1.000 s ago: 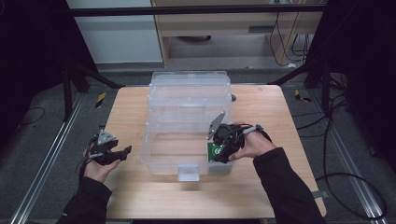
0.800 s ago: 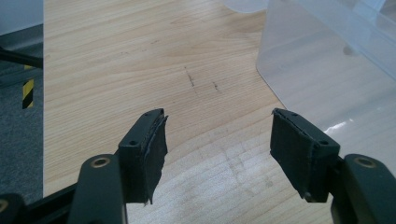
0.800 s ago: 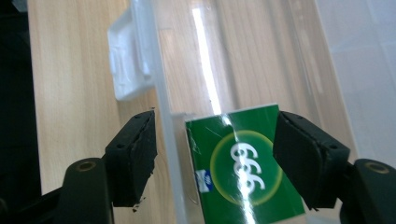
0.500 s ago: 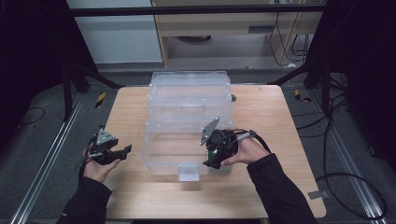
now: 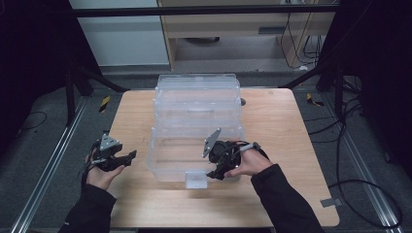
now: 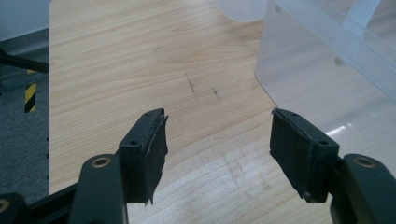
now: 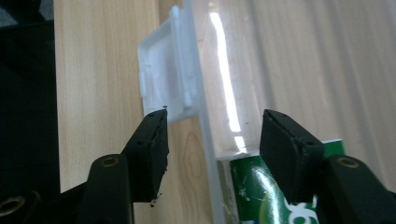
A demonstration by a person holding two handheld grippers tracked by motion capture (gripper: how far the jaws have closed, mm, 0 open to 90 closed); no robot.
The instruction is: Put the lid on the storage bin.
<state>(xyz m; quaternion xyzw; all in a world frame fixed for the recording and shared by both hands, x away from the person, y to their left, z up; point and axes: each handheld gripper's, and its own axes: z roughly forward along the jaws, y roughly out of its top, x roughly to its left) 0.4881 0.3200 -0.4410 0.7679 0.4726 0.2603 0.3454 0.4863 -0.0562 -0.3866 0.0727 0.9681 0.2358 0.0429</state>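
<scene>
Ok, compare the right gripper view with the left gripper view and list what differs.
Right gripper view: the right gripper straddles the clear box's front wall near its white latch, jaws just closing but not pressing, with a green item behind the wall. Left gripper view: the left gripper is open over bare table, with the box's corner beside it. Both share wooden tabletop and clear plastic.

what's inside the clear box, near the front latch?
Through the front wall of the clear box, a green printed pack shows by the white latch, low in the right gripper view. The right gripper straddles the wall, covering part of the pack. What it is cannot be told.
</scene>
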